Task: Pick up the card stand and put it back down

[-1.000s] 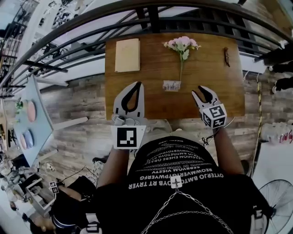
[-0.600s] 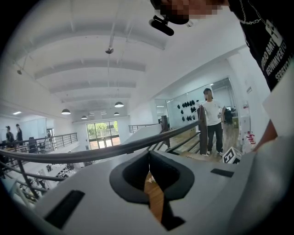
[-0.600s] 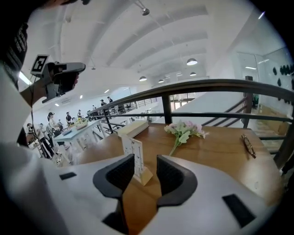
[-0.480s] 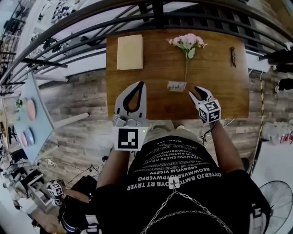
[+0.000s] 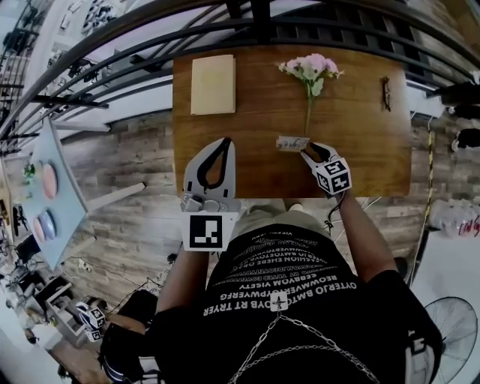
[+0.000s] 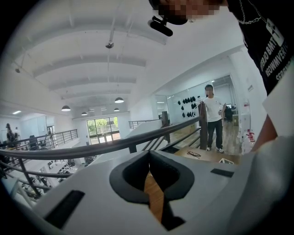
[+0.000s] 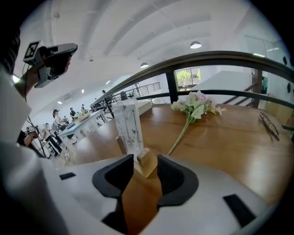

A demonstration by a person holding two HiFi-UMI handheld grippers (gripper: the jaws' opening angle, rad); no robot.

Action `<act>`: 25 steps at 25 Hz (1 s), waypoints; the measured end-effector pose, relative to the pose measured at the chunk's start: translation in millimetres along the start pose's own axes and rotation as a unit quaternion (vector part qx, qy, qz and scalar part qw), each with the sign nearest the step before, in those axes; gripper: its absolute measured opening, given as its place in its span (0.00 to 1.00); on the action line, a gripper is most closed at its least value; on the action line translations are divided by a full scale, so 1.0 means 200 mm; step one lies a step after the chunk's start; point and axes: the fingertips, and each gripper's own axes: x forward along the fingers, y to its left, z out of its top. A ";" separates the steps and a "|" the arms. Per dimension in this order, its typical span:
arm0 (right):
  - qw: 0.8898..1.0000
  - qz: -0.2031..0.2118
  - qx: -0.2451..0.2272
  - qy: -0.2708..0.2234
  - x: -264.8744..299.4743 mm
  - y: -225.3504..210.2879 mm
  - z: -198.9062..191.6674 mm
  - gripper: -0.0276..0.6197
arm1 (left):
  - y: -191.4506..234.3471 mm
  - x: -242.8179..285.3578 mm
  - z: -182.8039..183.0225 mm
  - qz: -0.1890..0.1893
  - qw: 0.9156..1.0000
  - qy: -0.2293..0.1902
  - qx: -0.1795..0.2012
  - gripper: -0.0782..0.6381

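The card stand (image 5: 292,143) is a small wooden block holding an upright printed card (image 7: 127,124); it stands on the wooden table (image 5: 255,169) below the flower stem. My right gripper (image 5: 306,152) is at the stand's right end. In the right gripper view the block's end lies between the jaws of that gripper (image 7: 146,158), which are opening and not pressing on it. My left gripper (image 5: 225,140) hovers over the table's near left part, its tips together and nothing held. In the left gripper view only a sliver of table shows through that gripper (image 6: 149,153).
A pink flower sprig (image 5: 310,69) lies behind the stand, a cream notebook (image 5: 212,85) at the far left, a pair of glasses (image 5: 385,93) at the far right. A dark railing (image 5: 255,22) runs past the table's far edge.
My right gripper has moved forward and left across the table until its jaws stand round the card stand's end. The left gripper has hardly moved.
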 end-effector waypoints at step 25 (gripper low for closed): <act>0.999 0.028 -0.037 -0.012 0.06 0.03 -0.03 0.25 | -0.09 -0.08 -0.09 -0.002 1.000 0.026 0.003 0.15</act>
